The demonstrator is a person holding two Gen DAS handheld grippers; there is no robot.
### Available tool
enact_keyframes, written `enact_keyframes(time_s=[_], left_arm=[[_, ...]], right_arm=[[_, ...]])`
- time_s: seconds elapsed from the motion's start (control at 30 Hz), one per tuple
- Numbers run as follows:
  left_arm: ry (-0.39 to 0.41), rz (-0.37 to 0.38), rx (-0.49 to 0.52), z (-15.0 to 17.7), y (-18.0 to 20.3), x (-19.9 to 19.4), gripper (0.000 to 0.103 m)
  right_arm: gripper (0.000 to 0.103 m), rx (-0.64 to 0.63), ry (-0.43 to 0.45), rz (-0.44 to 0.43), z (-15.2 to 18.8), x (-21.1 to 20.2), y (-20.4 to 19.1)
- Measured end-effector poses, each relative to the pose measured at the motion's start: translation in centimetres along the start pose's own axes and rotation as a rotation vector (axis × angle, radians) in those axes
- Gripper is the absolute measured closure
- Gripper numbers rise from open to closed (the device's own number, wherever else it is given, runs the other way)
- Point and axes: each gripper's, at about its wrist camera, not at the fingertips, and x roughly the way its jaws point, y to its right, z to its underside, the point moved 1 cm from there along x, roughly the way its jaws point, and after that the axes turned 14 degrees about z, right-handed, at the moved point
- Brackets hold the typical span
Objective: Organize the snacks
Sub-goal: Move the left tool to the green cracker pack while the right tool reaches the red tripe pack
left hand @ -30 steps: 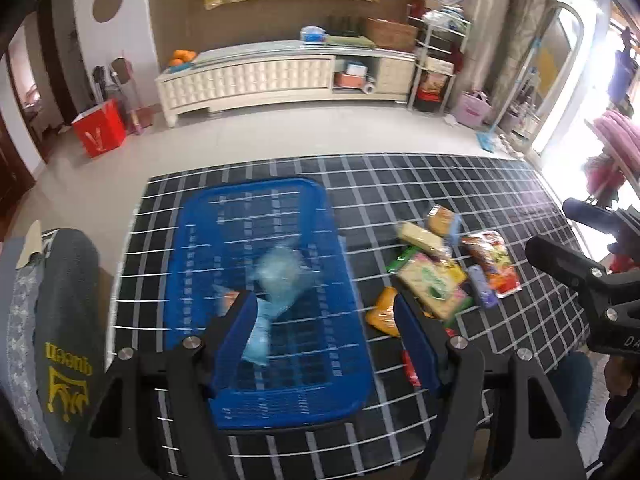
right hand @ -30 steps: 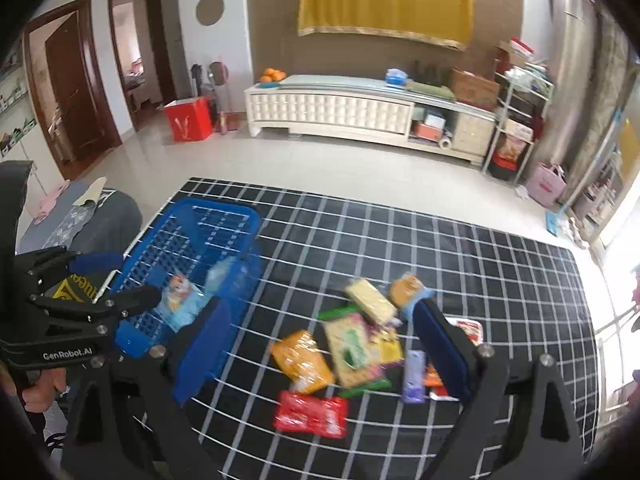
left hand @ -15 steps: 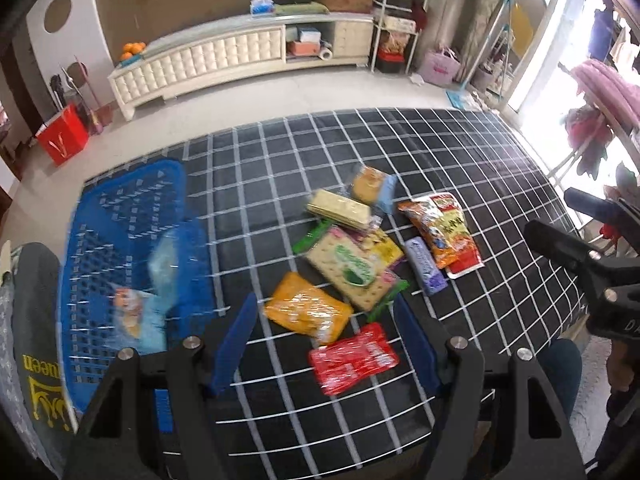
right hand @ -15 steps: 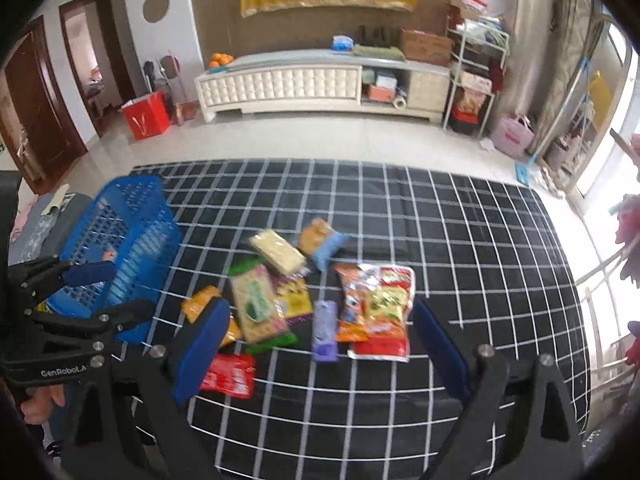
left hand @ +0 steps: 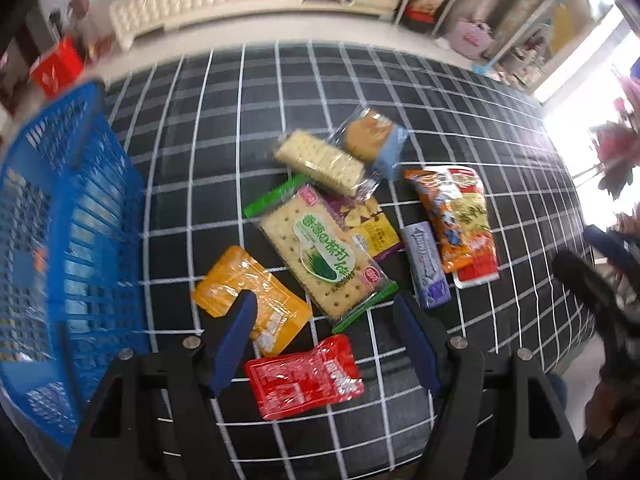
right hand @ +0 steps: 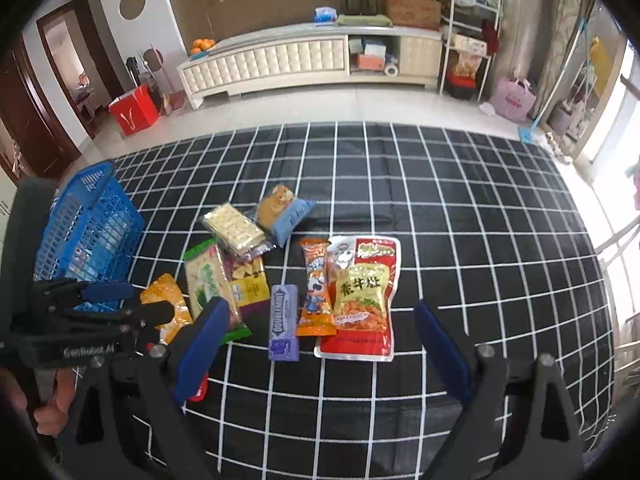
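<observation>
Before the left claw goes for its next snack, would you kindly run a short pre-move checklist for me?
1. Left claw open and empty: ok.
2. Right claw open and empty: ok.
3. Red packet lies flat, nothing on top: ok.
4. Orange packet free of neighbours: ok, though a left fingertip hides part.
5. Blue basket has room: cannot tell, interior blurred.
6. The two claws are apart: ok.
</observation>
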Motion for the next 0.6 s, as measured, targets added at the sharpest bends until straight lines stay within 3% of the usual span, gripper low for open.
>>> enact_keyframes(time_s=[0.13,0.33,0.37,0.4,0.6], left_arm=[[-0.038,-0.023,-0.046,-1.0,-1.0,2.7,0.035],[-0.042,0.006,-0.153,-2.8,-2.7,5.4,0.034],[-0.049,-0.001,-0.165,-3.1,-2.9,5.8,0.024],[-0.048,-0.007,-0.167,-3.3,-3.1,6.3,0.022],[-0.067,-0.05,-0.192,-3.9,-3.5,8.5,0.022]], right_arm=[[0.008,-0.008,-0.021,-0.018,0.2,2.0,-0.1],[0.008,-0.005,-0.035,-0.042,0.3,4.0,0.1],[0.008,-0.001,-0.038,-0.047,0.4,4.3,0.3],[0.008,0.002,-0.04,-0.051,0.4,4.5,0.4],[0.008,0.028,-0.058,-0.059,1.0,5.7,1.7]])
